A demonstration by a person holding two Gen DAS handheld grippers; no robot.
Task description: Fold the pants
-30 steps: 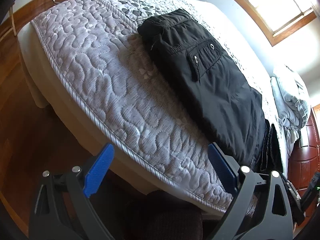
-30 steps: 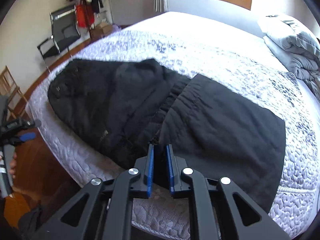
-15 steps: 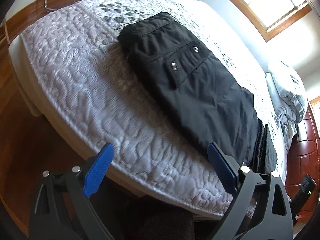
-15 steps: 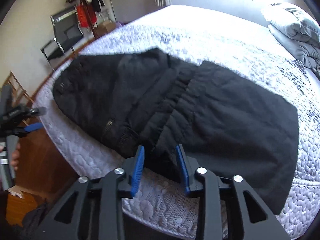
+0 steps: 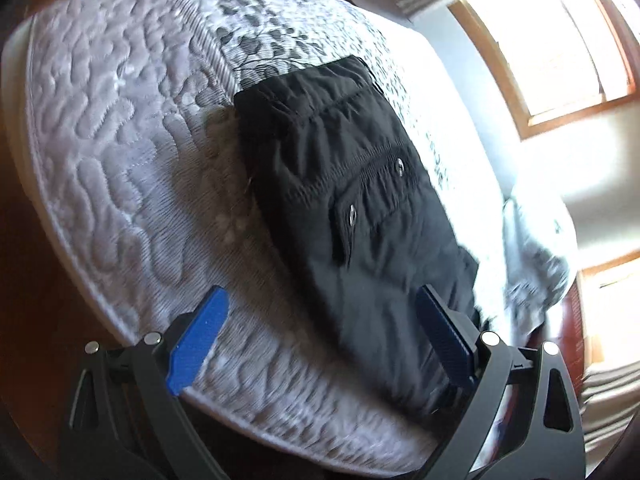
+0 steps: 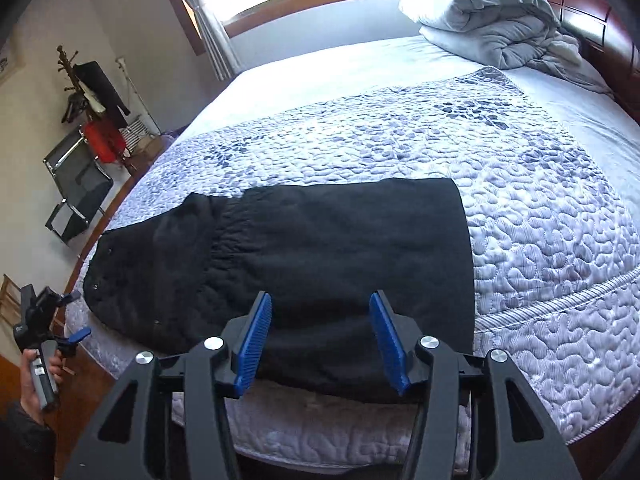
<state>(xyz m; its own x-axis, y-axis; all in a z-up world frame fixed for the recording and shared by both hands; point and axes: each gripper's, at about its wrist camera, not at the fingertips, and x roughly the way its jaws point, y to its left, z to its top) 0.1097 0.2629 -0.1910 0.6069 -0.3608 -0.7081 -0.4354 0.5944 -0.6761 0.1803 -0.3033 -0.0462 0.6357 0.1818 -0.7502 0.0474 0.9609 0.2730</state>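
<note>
Black pants (image 6: 320,248) lie folded in a long flat strip near the front edge of the quilted bed (image 6: 540,240). In the left wrist view the pants (image 5: 352,208) show a buttoned pocket and run away from me. My right gripper (image 6: 322,340) is open and empty, hovering over the pants' near edge. My left gripper (image 5: 324,344) is open and empty above the mattress edge, its right finger over the pants. It also shows at the far left of the right wrist view (image 6: 60,328), held beside the bed corner.
A bundled grey duvet (image 6: 488,16) lies at the head of the bed by a wooden headboard (image 6: 592,20). A chair (image 6: 76,188) and a coat rack (image 6: 92,96) stand by the left wall. Wooden floor (image 5: 24,264) surrounds the bed.
My right gripper opened, let go of the pants' edge and pulled back and up. The pants now lie flat. My left gripper swung closer over the bed, staying open.
</note>
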